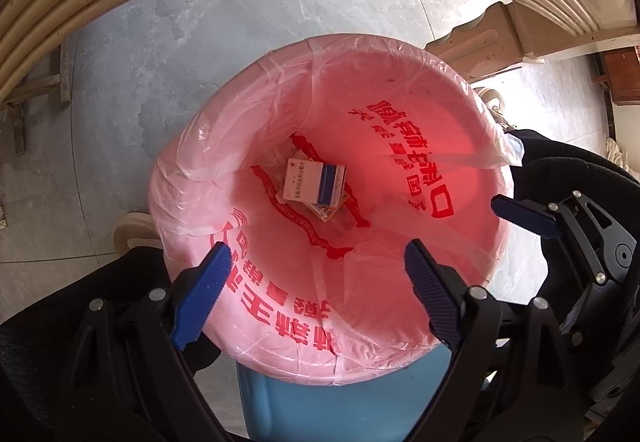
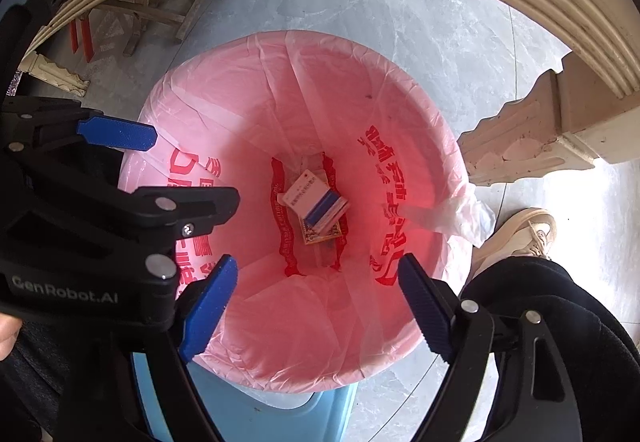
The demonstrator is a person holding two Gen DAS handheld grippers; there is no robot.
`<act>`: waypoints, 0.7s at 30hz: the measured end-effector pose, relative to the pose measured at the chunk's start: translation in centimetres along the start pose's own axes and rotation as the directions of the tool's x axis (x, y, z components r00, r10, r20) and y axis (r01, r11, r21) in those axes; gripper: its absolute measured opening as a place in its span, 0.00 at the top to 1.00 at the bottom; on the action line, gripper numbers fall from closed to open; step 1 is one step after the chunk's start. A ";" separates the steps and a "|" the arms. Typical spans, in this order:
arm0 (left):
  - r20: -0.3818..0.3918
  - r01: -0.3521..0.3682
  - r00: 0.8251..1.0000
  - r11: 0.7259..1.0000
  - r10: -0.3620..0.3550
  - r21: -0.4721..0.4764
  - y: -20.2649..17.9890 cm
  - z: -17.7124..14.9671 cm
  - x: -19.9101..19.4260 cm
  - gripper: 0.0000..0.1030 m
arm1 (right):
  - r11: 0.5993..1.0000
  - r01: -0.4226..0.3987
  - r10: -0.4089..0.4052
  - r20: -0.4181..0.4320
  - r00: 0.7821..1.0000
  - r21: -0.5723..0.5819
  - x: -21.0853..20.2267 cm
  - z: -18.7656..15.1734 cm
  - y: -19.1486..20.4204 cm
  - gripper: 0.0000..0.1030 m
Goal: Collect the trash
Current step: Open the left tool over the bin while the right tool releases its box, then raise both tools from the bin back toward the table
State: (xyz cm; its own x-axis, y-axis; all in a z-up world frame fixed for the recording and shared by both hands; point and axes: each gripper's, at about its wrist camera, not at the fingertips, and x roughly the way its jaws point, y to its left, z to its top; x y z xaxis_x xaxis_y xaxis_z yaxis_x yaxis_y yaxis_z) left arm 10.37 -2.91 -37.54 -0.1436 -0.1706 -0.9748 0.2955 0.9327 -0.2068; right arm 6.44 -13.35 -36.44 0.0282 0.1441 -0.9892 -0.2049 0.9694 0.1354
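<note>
Above bin: left gripper (image 1: 316, 270) and right gripper (image 2: 318, 284) both wide open, holding nothing. Blue bin (image 1: 360, 406) has pink bag (image 1: 400, 122) inside. At bottom, white-and-blue box (image 1: 314, 182) lies flat, long side slanted, atop small yellow packet (image 2: 322, 232).

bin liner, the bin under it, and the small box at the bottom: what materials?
Bin liner: thin translucent pink plastic film, glossy, wrinkled, light glowing through.
Bin: looks like smooth, matte light-blue moulded plastic.
Small box: probably printed white-and-blue cardboard, with flat faces and crisp edges.
</note>
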 end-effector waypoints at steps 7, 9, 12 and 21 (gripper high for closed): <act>0.002 -0.004 1.000 1.000 0.004 0.002 0.0 -0.1 -0.1 0.16 | 1.000 0.002 -0.002 0.004 1.000 -0.004 -0.1 0.0 0.1 0.22; 0.004 -0.007 1.000 1.000 0.007 0.001 -0.1 -0.1 -0.1 0.16 | 1.000 0.003 -0.003 0.005 1.000 -0.005 -0.1 0.0 0.2 0.22; 0.004 -0.016 1.000 1.000 0.016 0.005 -0.3 -0.2 -0.2 0.16 | 1.000 0.006 -0.005 0.010 1.000 -0.007 -0.2 -0.1 0.2 0.22; 0.089 -0.095 0.992 0.995 0.092 0.034 -1.6 -2.2 -3.9 0.16 | 0.999 0.020 -0.017 0.079 0.997 -0.037 -3.3 -0.9 0.9 0.22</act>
State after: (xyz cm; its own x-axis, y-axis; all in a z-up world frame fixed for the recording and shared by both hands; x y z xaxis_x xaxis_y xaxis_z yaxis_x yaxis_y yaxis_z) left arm 8.38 -3.00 -33.27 -0.0311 -0.1121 -0.9932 0.3400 0.9332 -0.1159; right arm 5.33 -13.11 -33.10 0.1091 0.1434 -0.9836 -0.2400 0.9641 0.1139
